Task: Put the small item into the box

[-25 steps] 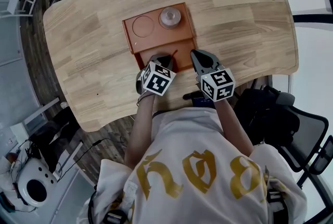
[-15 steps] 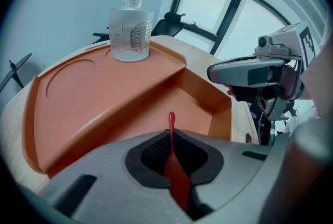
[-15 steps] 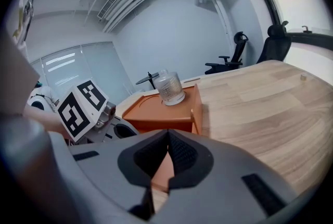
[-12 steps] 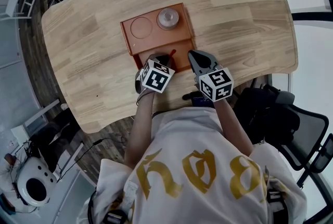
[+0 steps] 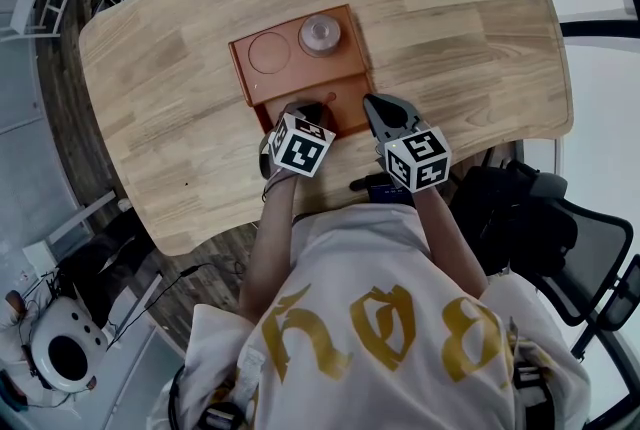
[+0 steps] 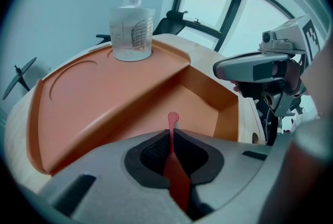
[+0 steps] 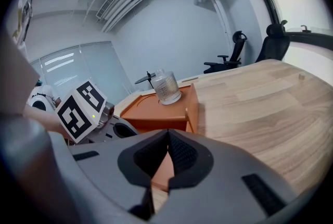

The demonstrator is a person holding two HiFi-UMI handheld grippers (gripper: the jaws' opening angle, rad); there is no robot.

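An orange box [image 5: 290, 78] lies on the wooden table [image 5: 470, 38], and its near compartment [image 6: 200, 100] is sunken. My left gripper [image 5: 312, 110] is shut on a small red spoon-shaped stick [image 6: 172, 137]. The stick's round tip [image 5: 329, 99] pokes out over that compartment. My right gripper [image 5: 373, 105] sits just right of the box's near corner. Its jaws are shut with nothing between them [image 7: 167, 137]. A clear glass jar [image 5: 320, 33] stands in one round recess on the box's raised far part.
A second round recess [image 5: 270, 51] beside the jar holds nothing. In the right gripper view, the box's right wall [image 7: 192, 106] is just ahead of the jaws, with bare table to its right. Office chairs [image 7: 234, 51] stand beyond the table's far edge.
The left gripper and its red stick have edged slightly left over the near compartment. The right gripper has barely moved.
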